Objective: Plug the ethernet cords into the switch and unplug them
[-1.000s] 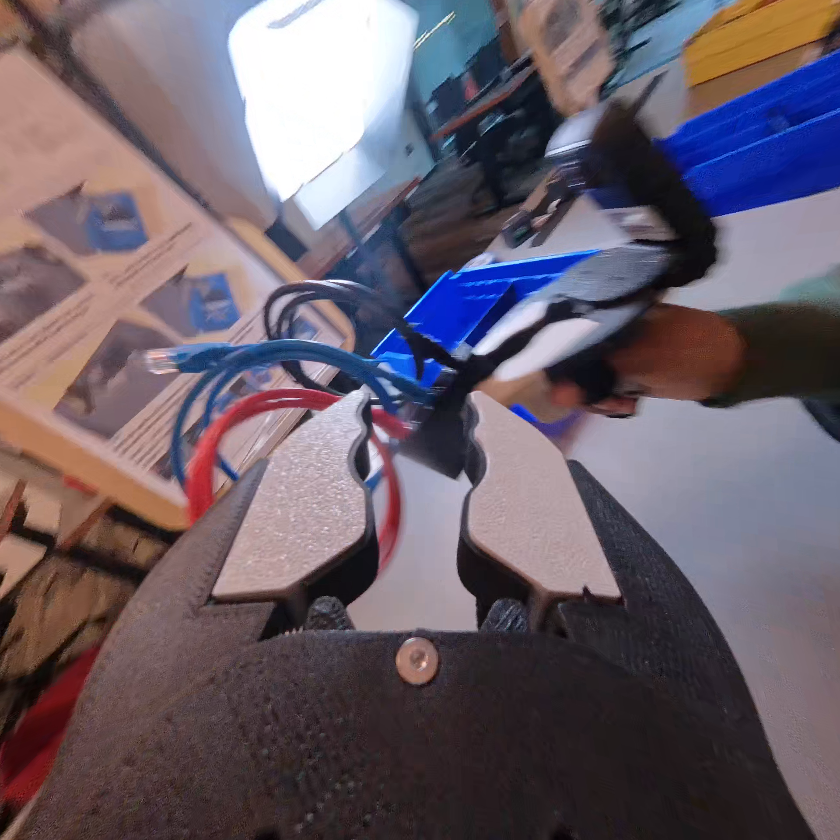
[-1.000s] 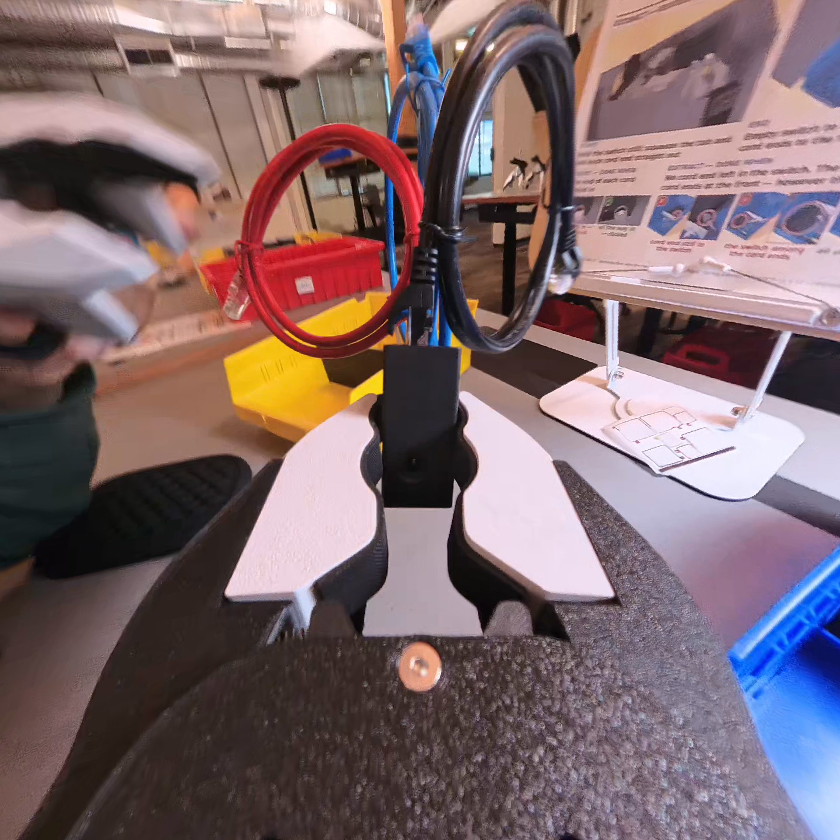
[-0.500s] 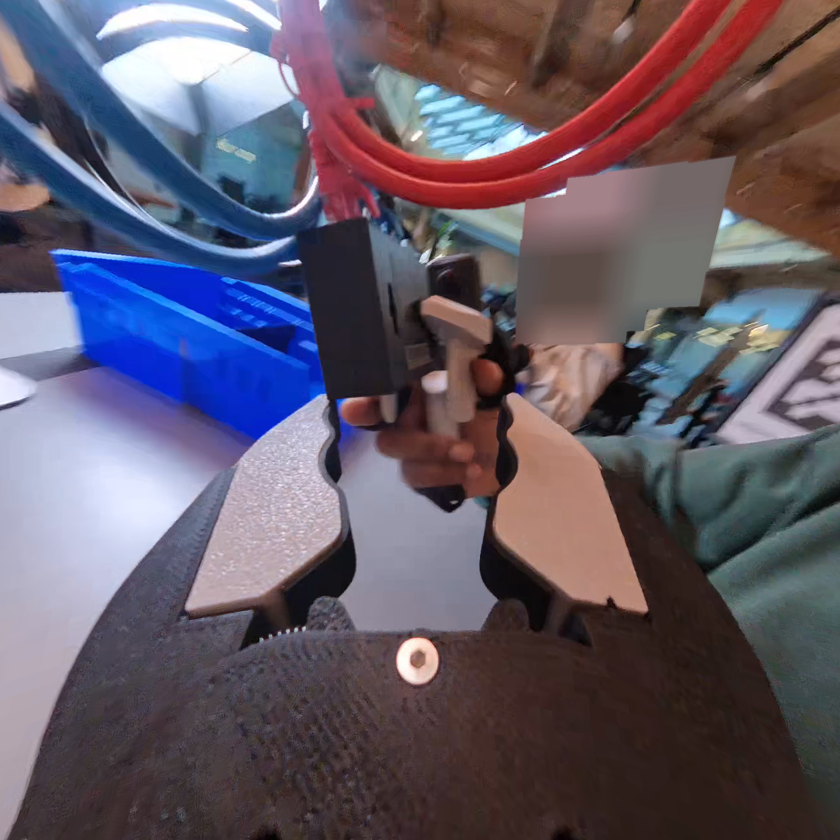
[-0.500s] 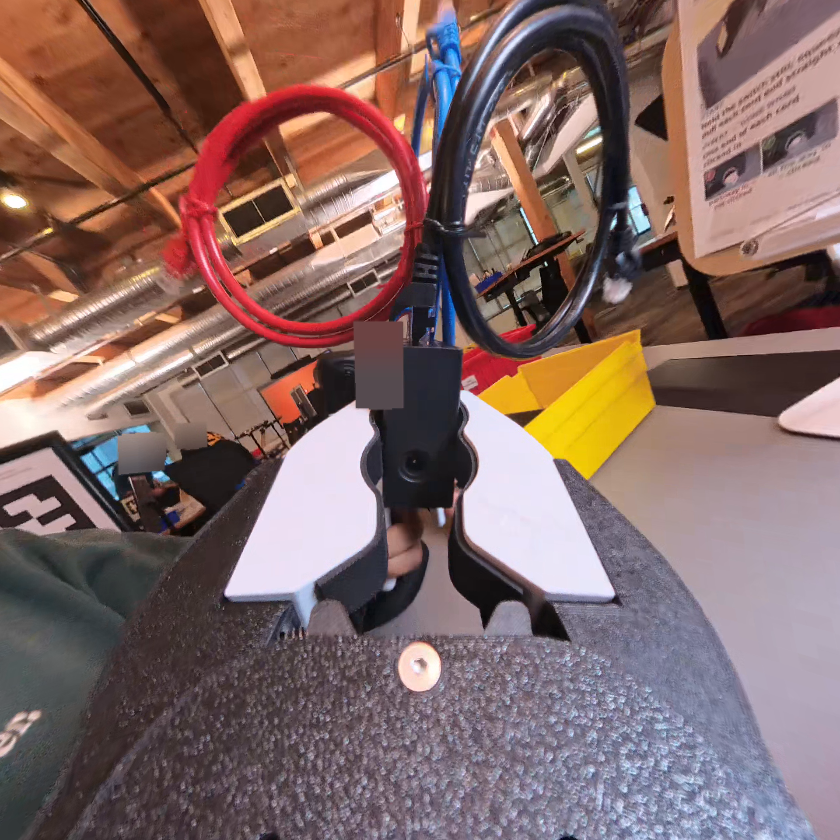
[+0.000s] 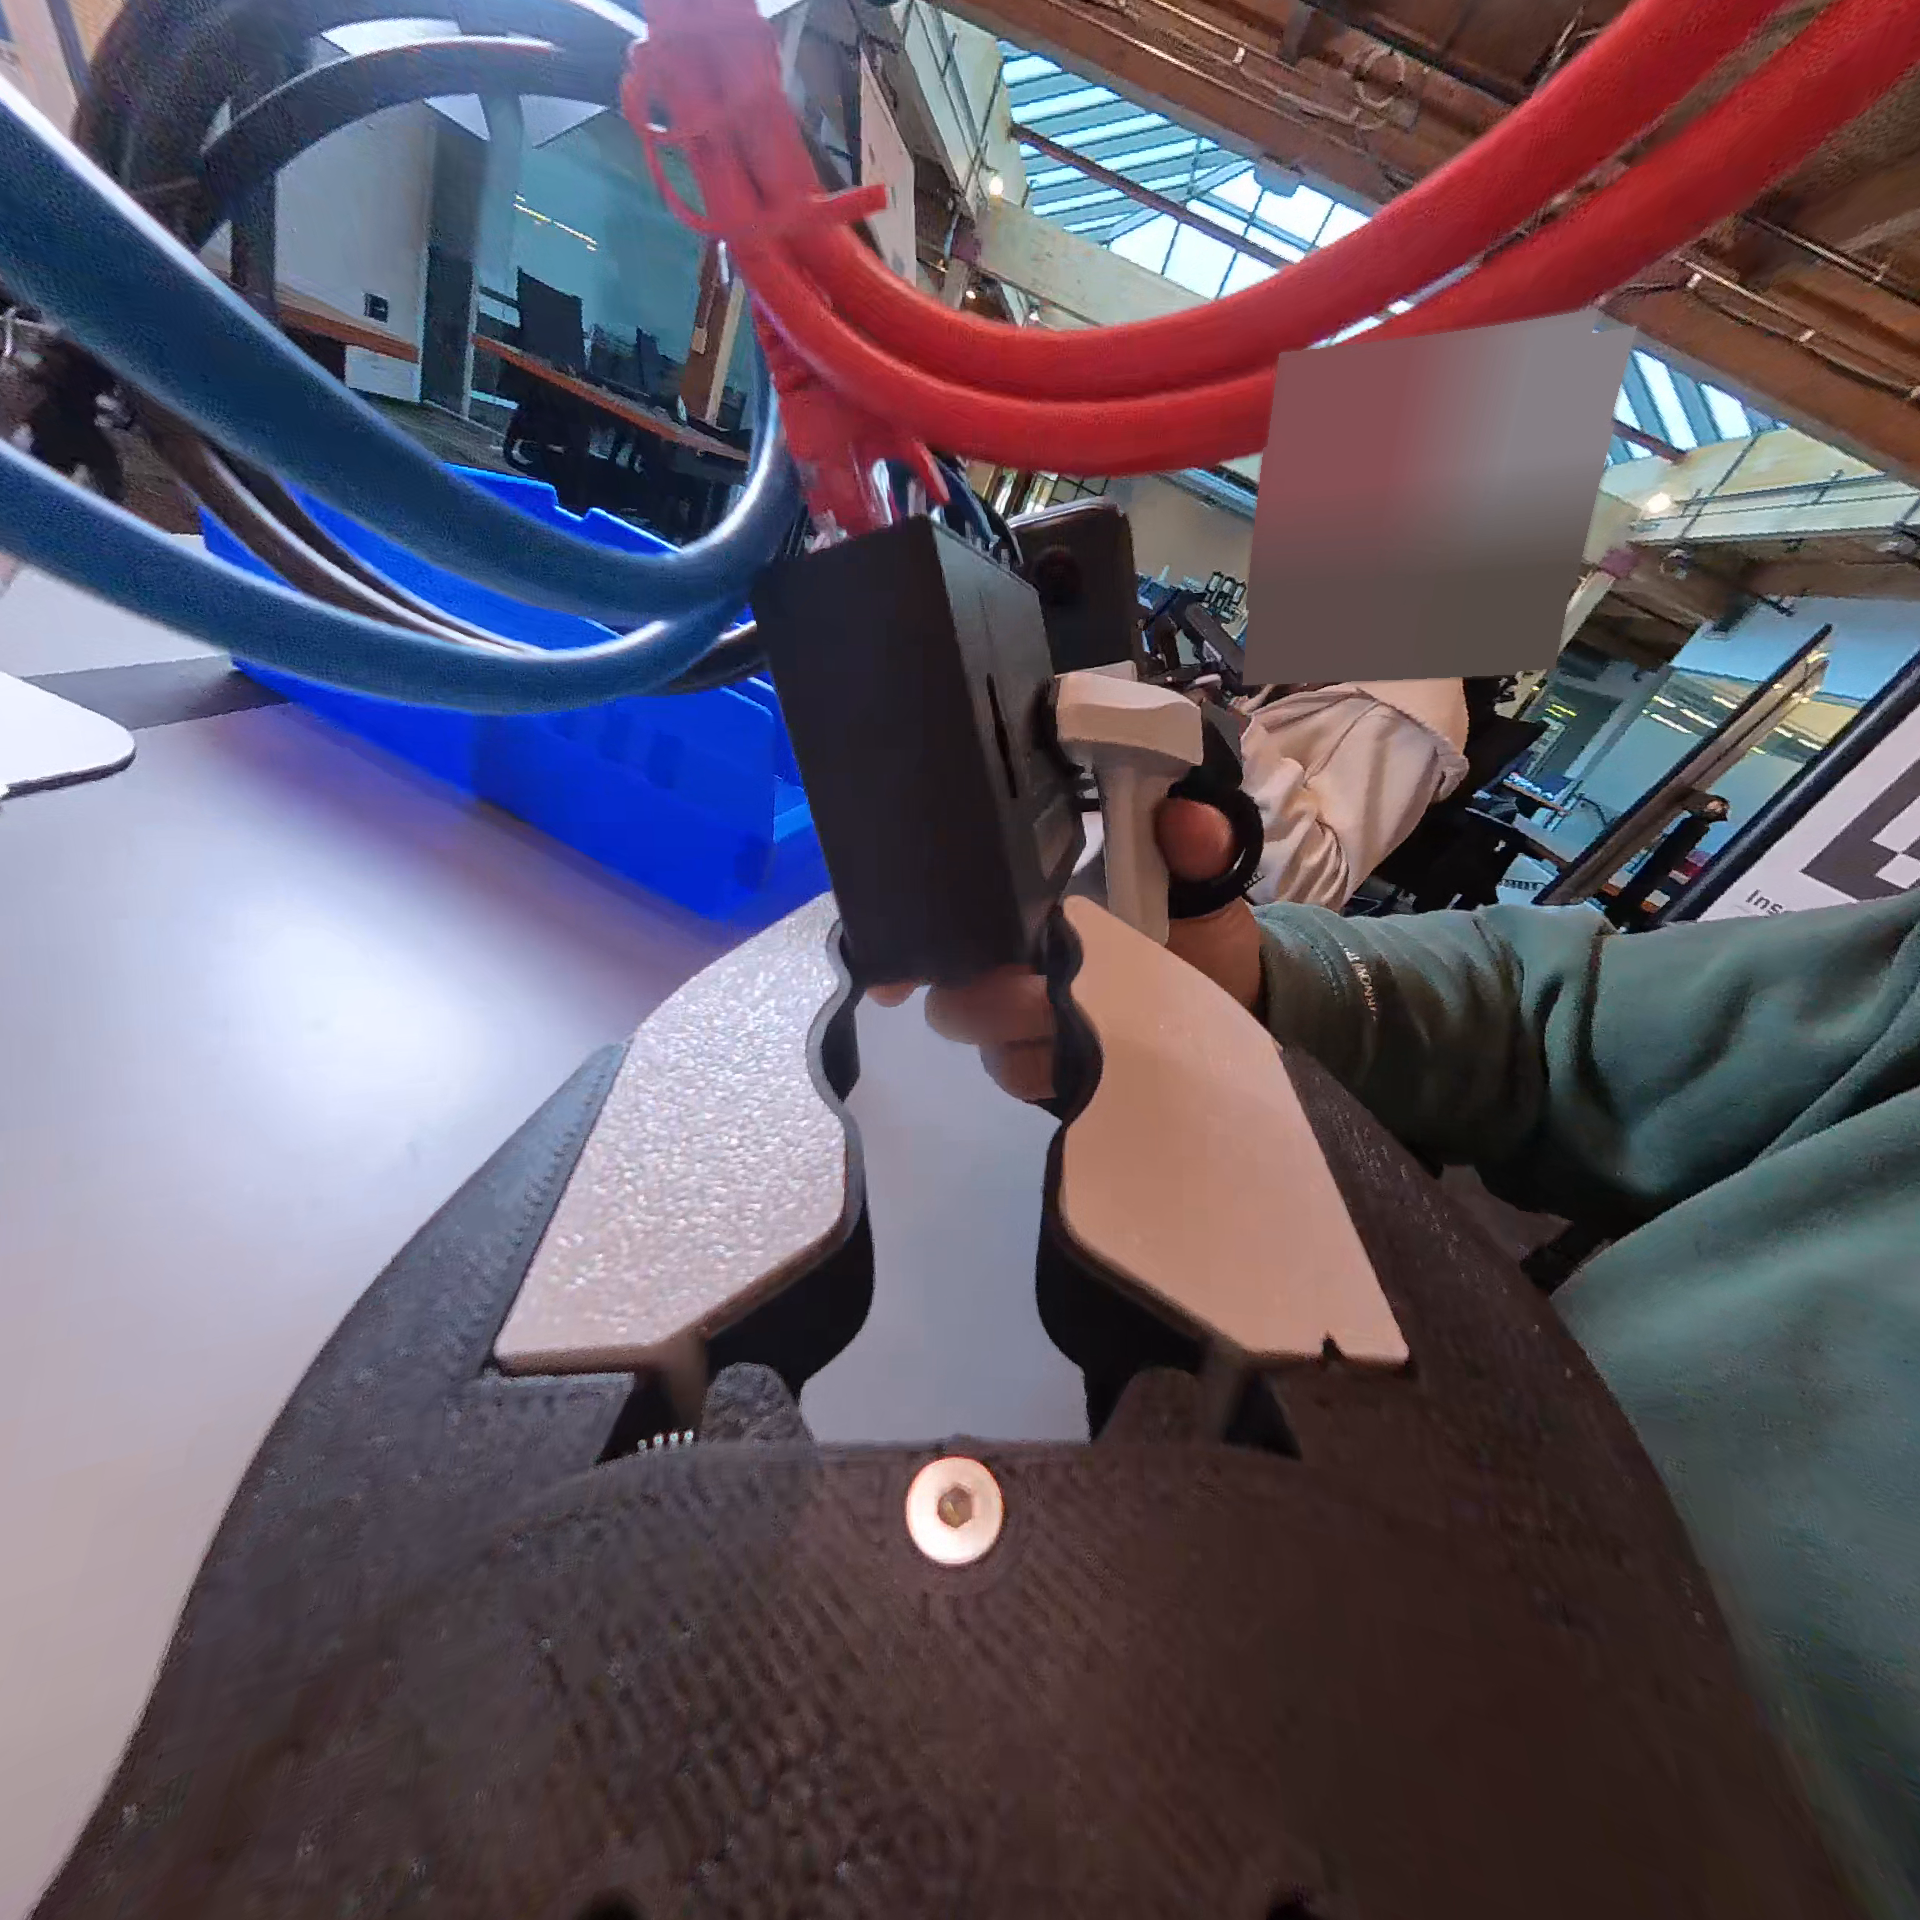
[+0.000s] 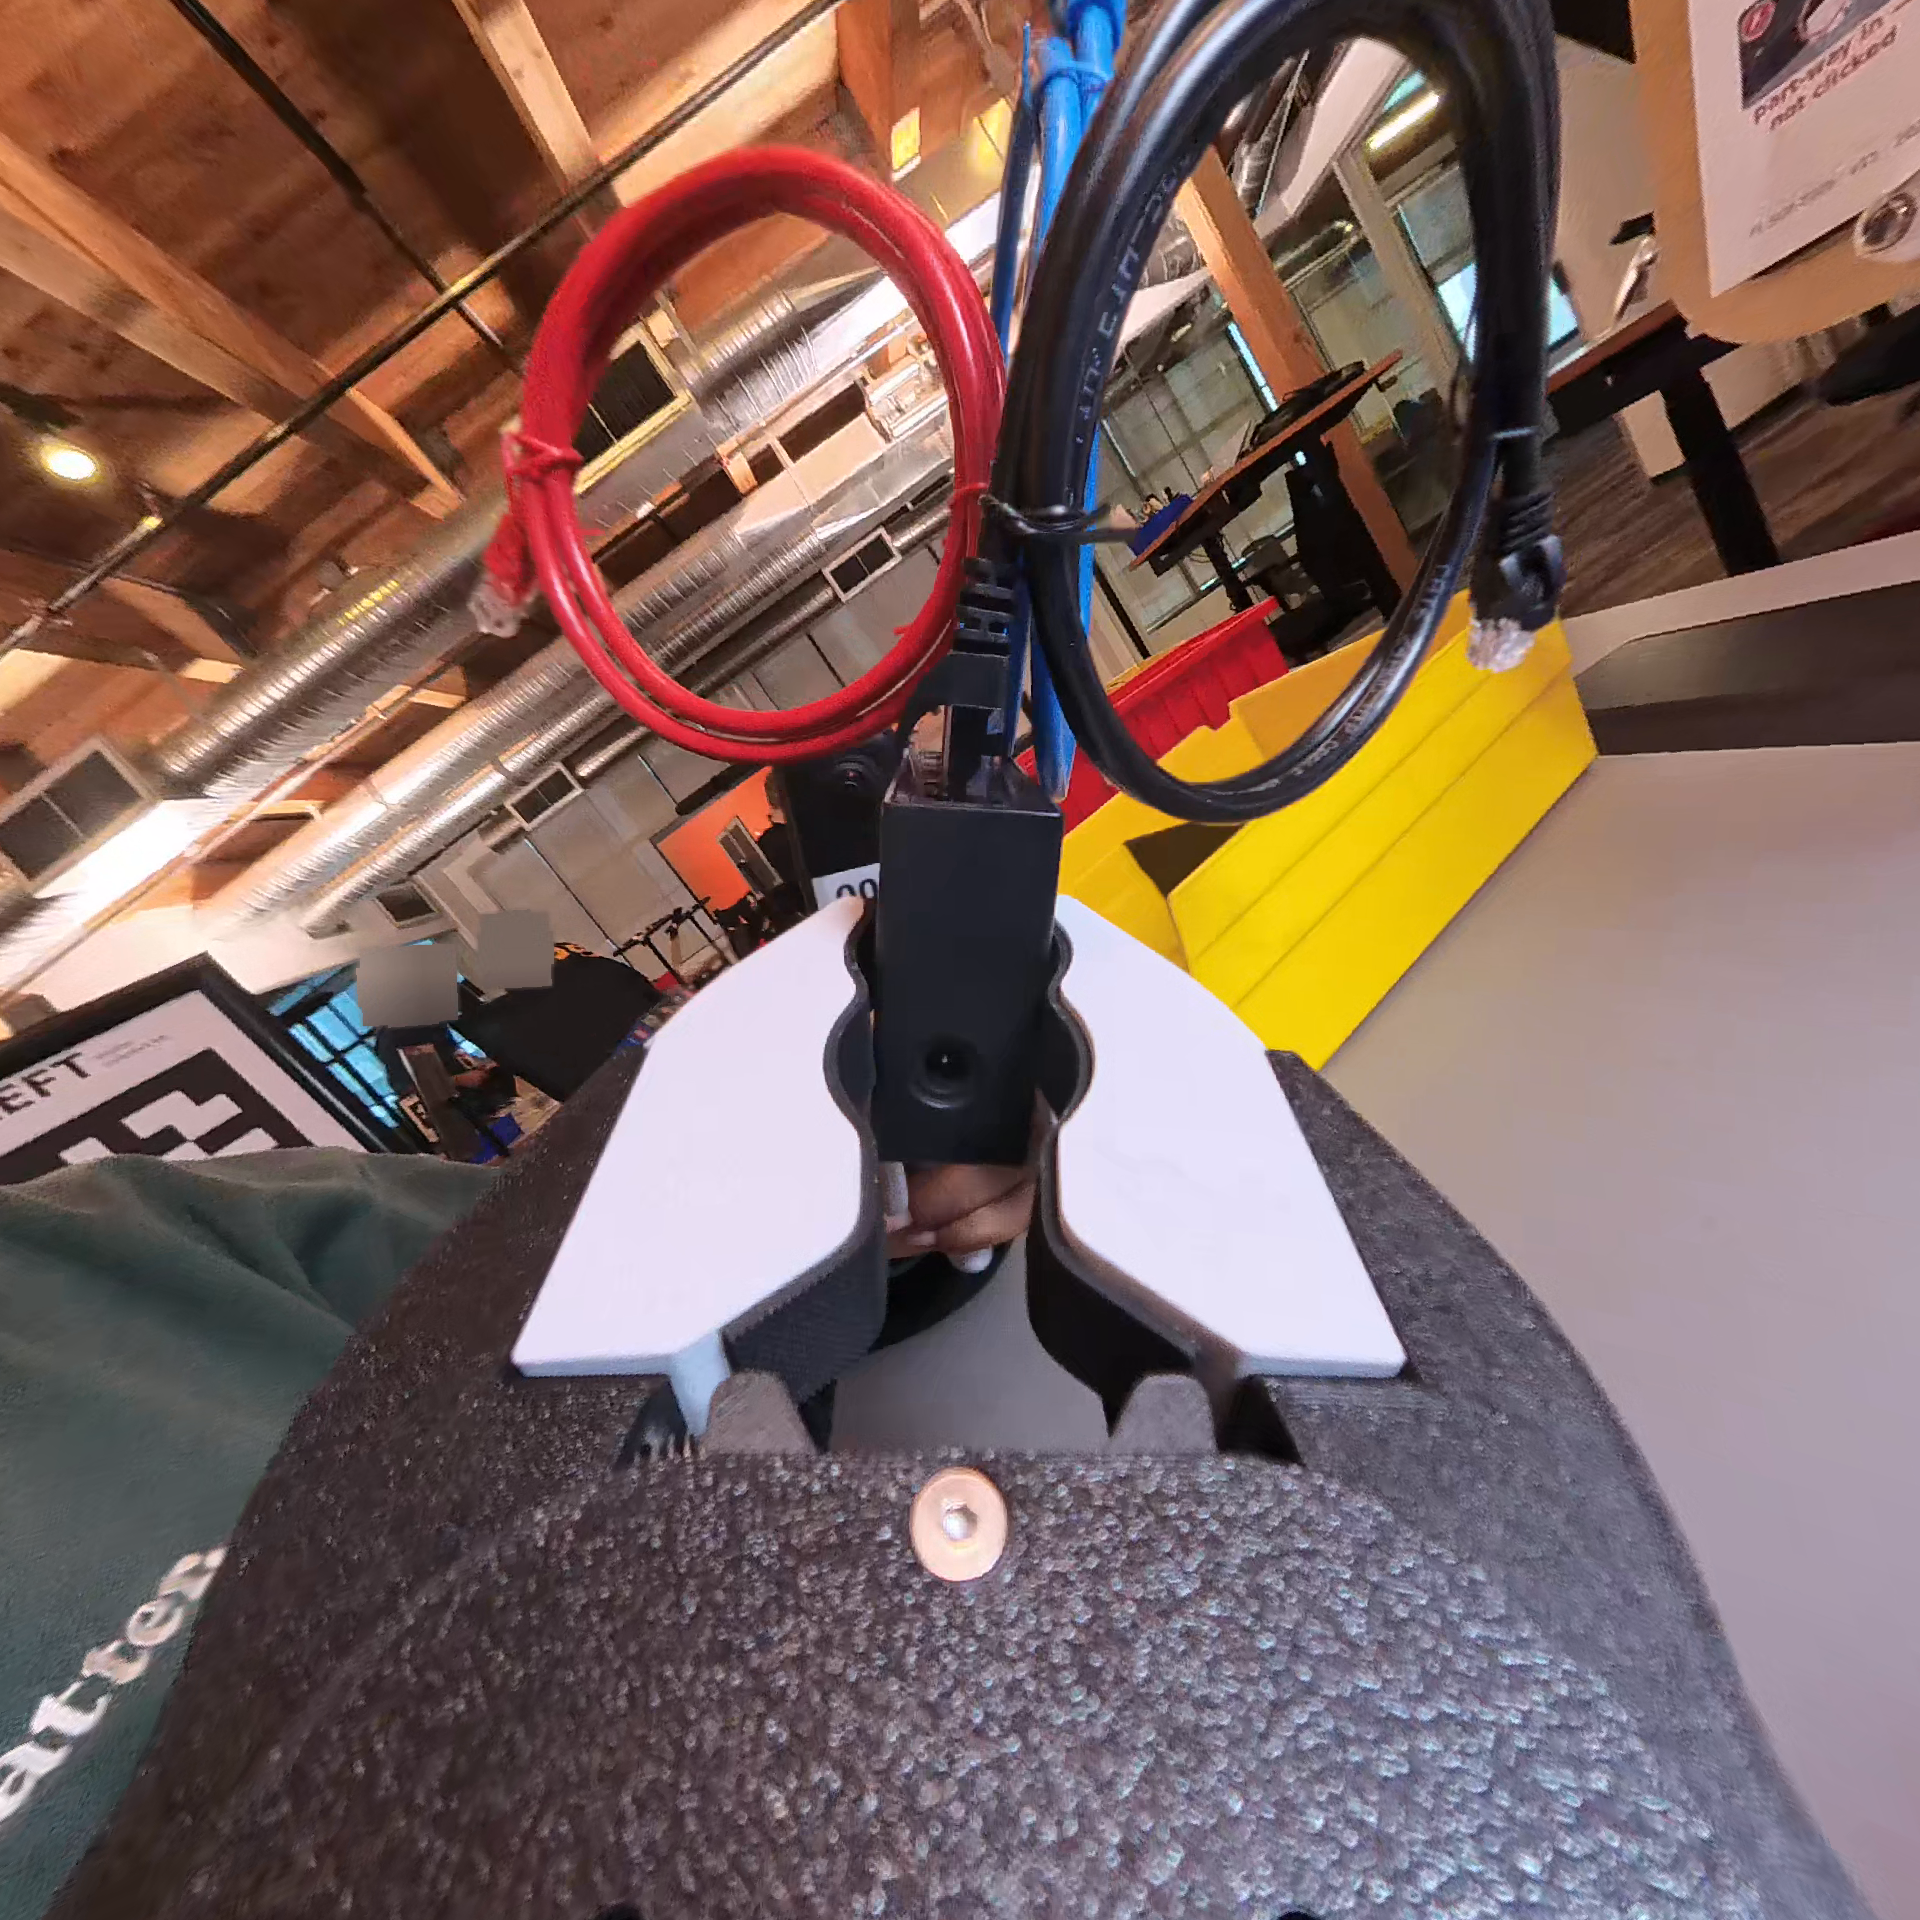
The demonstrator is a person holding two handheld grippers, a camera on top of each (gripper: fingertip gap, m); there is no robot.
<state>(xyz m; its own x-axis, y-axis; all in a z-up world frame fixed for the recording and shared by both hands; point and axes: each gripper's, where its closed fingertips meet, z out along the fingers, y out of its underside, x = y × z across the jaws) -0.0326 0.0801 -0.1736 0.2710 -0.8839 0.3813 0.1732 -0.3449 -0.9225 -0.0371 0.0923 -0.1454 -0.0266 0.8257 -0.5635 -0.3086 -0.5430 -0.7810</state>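
Note:
The black switch (image 6: 961, 904) is held up off the table in my right gripper (image 6: 958, 920), which is shut on it. A coiled red cord (image 6: 769, 164), a blue cord (image 6: 1070, 94) and a coiled black cord (image 6: 1081, 260) stand up from its top ports. In the left wrist view my left gripper (image 5: 951, 945) has its fingertips closed against the lower end of the switch (image 5: 914, 748). The red cord (image 5: 1039, 384) and blue cord (image 5: 312, 436) loop overhead there. The right gripper's white finger (image 5: 1122, 727) presses the switch's right side.
A blue bin (image 5: 623, 769) stands on the grey table (image 5: 260, 987) behind the switch. A yellow bin (image 6: 1351, 883) sits on the table ahead of the right gripper. An instruction board (image 6: 1818, 135) stands at the upper right. A green sleeve (image 5: 1558, 1039) crosses at the right. My left and right fingertips are right by each other.
My left gripper swung round to face the switch, came in and narrowed onto its lower end. My right gripper tilted upward with the switch and cords still in it.

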